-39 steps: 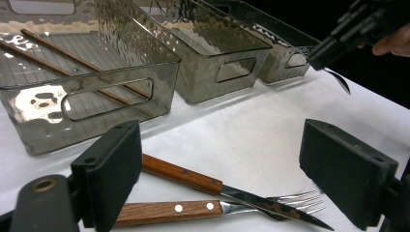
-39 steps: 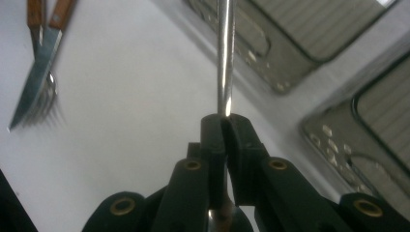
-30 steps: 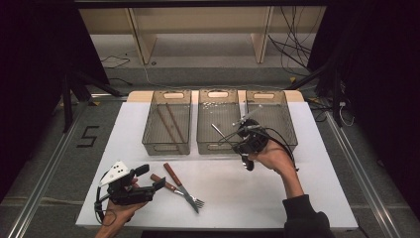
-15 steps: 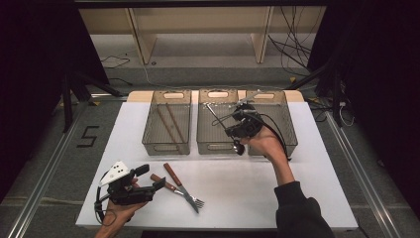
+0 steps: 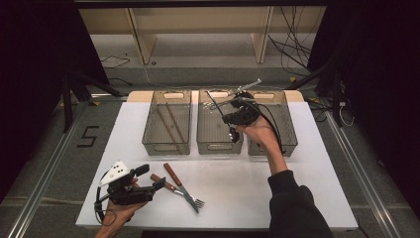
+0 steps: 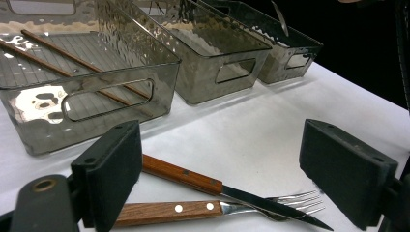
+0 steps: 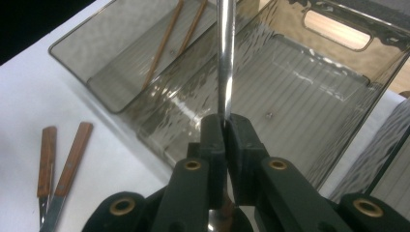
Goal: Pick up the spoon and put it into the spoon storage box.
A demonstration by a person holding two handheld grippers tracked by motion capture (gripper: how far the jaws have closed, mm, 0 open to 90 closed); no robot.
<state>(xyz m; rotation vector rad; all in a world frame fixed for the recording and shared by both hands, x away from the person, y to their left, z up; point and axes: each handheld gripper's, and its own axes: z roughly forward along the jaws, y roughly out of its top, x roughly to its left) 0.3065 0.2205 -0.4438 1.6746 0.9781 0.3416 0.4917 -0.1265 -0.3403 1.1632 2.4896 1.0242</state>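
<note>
My right gripper (image 5: 224,113) (image 7: 225,124) hangs over the middle bin (image 5: 219,148) (image 7: 309,82). It is shut on a thin silver metal utensil (image 5: 213,101) (image 7: 225,58), whose shaft points away and left above that bin. At the near left of the white table (image 5: 277,193), my left gripper (image 5: 150,176) (image 6: 220,179) rests open. A wooden-handled knife (image 5: 173,174) (image 6: 183,175) and a wooden-handled fork (image 5: 190,198) (image 6: 169,212) lie crossed just beyond its jaws, untouched.
Three smoky clear bins stand side by side at the back. The left bin (image 5: 167,144) (image 6: 111,99) holds two wooden chopsticks (image 5: 168,121) (image 6: 63,58). The right bin (image 5: 288,144) stands under my right forearm. Cables trail behind the table.
My right hand has carried the utensil away from me and slightly left, rising from the bins' front edge to above the middle bin. The left gripper, knife and fork have stayed put.
</note>
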